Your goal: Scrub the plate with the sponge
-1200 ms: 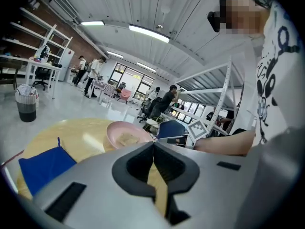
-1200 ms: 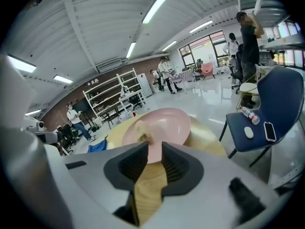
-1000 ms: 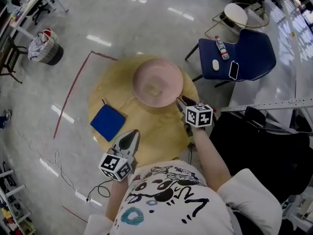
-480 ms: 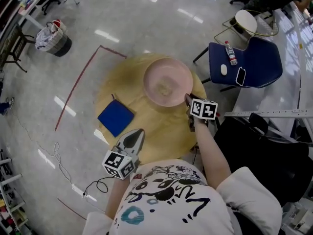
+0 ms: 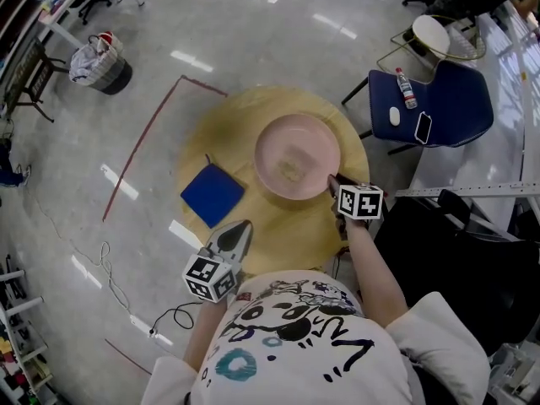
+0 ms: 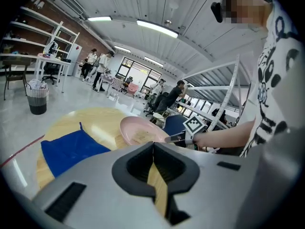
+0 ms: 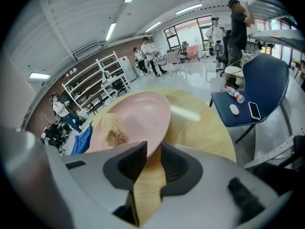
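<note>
A pink plate (image 5: 297, 154) with crumbly residue (image 5: 291, 171) lies on the round wooden table (image 5: 287, 230). My right gripper (image 5: 333, 180) is at the plate's near right rim. Its jaws have just been closing, and the rim of the plate (image 7: 128, 123) now sits pinched between them at the right gripper (image 7: 153, 147). A flat blue sponge (image 5: 213, 194) lies on the table to the left of the plate. My left gripper (image 5: 239, 226) hovers over the table's near edge, shut and empty, pointing past the sponge (image 6: 66, 149) toward the plate (image 6: 138, 130).
A blue chair (image 5: 430, 108) holding a bottle, a mouse and a phone stands right of the table. On the floor are a bin (image 5: 101, 70) at the far left, a red tape line (image 5: 143, 146) and a loose cable (image 5: 110, 277). People stand far off.
My right gripper has edged in onto the plate's rim and its jaws have narrowed on it. The left gripper has shifted slightly over the table's near edge.
</note>
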Motion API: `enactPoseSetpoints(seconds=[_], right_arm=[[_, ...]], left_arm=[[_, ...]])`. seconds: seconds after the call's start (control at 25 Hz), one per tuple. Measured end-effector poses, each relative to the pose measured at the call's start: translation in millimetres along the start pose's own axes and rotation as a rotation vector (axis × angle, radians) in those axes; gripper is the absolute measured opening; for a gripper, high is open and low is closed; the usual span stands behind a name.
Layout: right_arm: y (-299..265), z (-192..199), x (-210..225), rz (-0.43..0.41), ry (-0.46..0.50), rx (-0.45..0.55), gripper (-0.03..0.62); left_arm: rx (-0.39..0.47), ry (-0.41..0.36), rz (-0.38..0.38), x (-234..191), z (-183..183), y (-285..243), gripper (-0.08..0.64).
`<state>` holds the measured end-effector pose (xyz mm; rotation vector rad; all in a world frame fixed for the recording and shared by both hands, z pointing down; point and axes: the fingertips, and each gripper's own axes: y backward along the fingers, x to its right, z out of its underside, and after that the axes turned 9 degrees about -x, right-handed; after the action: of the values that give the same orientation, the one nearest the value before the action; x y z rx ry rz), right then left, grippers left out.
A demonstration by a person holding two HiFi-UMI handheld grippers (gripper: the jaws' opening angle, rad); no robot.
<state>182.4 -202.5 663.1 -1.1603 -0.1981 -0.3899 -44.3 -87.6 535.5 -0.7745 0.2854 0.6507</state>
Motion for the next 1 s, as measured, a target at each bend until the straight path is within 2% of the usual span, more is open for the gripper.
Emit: enactPoseSetpoints(seconds=[0.36,0.6,0.84,1.0], right_arm=[[18,64,-35,-0.002,0.096,-0.066,0.097],[27,93,-41,-0.001,0.116,-0.089,0.097],[35,119,-48,-0.012,0.146,-0.118,0.096],[39,134,-54,-0.023,0.155,-0.137,0.095]], left_arm=[[-0.078,0.021,-0.024,-27,36,6,0.015],[-0.126,0.044,-0.041,-46,49,-9,0.015],[-0.185,0.055,-0.090,-63,64,-19,0.017],[-0.240,0.063,-0.087,-64,78,-24,0.017]])
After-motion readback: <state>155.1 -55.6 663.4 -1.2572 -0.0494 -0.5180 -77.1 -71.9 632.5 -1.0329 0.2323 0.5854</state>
